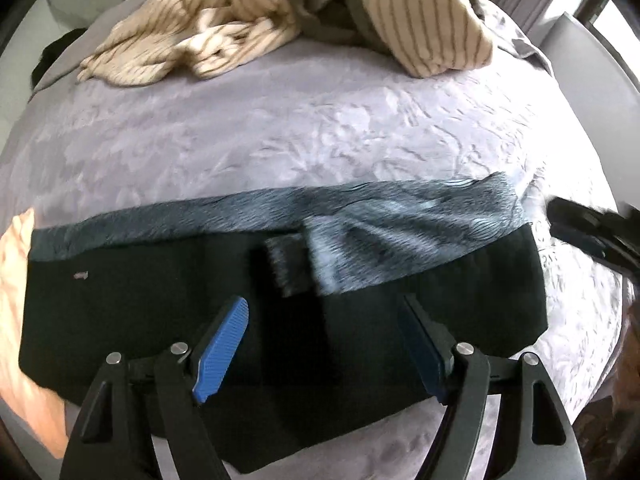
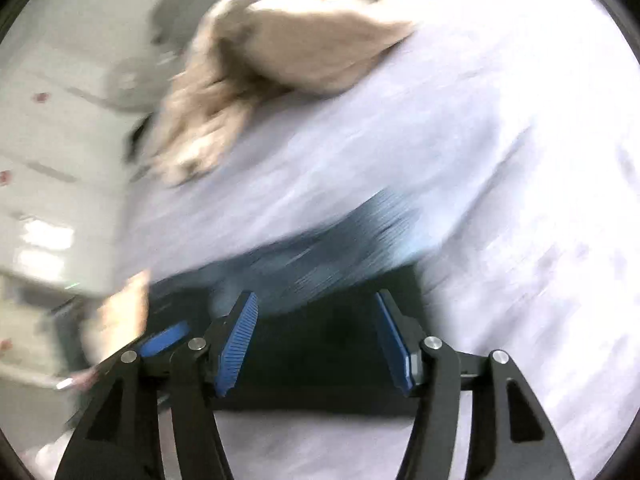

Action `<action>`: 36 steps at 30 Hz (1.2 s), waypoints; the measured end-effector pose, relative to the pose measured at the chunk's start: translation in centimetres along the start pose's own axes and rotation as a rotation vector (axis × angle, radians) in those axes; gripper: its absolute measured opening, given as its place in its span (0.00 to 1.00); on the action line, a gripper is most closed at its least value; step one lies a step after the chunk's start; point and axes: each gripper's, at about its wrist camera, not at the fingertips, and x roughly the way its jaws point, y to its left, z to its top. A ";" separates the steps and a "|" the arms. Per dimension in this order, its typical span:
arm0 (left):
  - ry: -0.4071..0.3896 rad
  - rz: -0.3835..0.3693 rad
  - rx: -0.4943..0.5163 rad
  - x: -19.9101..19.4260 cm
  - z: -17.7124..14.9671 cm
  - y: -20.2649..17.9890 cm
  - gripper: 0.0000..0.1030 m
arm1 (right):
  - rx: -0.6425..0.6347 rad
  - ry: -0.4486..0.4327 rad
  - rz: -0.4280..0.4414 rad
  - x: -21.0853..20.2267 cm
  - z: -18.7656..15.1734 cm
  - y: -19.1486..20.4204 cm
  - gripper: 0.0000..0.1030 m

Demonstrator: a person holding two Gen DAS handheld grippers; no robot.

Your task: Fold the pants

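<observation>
Black pants [image 1: 160,320] bear a small unreadable tag [image 1: 81,275].

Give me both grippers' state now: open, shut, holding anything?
Left gripper: open, empty, over the black pants.
Right gripper: open, empty; that view is blurred.

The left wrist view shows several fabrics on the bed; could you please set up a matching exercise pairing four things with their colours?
Things:
1. pants
2. bed cover
3. blanket
4. pads

Colours:
A. blue
B. beige with dark stripes
C. black with a grey furry lining
D. pale lilac

Pairs: 1-C, 2-D, 3-B, 4-A

The pads are those on the open left gripper, which hangs over the pants.
</observation>
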 end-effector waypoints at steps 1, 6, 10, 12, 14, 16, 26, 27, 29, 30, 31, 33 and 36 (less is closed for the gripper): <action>0.005 -0.009 0.009 0.3 0.1 -0.6 0.76 | 0.017 0.005 -0.023 0.7 0.7 -1.0 0.62; 0.042 0.053 0.061 3.3 -0.5 -2.0 0.76 | 0.099 0.141 -0.033 6.5 1.4 -3.9 0.38; 0.102 0.075 0.023 5.2 -1.8 -0.1 0.84 | -0.051 0.119 -0.165 6.9 1.0 -0.6 0.45; 0.109 0.074 0.004 4.5 -1.9 0.7 0.84 | -0.133 0.132 -0.216 6.8 0.9 1.1 0.51; 0.094 0.106 0.023 3.1 -2.2 1.1 0.84 | -0.168 0.142 -0.238 6.5 0.8 1.8 0.56; 0.091 0.115 0.031 2.0 -2.6 1.4 0.84 | -0.190 0.139 -0.255 5.5 0.3 2.7 0.59; 0.089 0.132 -0.072 -4.2 -6.7 2.0 0.84 | -0.222 0.215 -0.144 -0.3 -5.9 3.4 0.76; 0.086 0.137 -0.083 -4.8 -7.0 1.6 0.84 | -0.214 0.223 -0.137 -0.5 -6.3 3.3 0.76; 0.075 0.150 -0.103 -5.8 -7.9 1.3 0.84 | -0.198 0.242 -0.122 -0.7 -7.0 3.6 0.76; 0.070 0.158 -0.111 -6.2 -8.3 1.2 0.84 | -0.196 0.250 -0.114 -0.9 -7.3 3.6 0.76; 0.066 0.166 -0.119 -6.6 -8.7 1.1 0.86 | -0.201 0.254 -0.107 -1.1 -7.6 3.7 0.76; 0.057 0.186 -0.144 -7.3 -9.6 1.1 1.00 | -0.232 0.263 -0.093 -1.4 -8.1 4.1 0.77; 0.048 0.206 -0.170 -8.4 -10.9 1.2 1.00 | -0.279 0.276 -0.082 -1.3 -8.4 4.7 0.78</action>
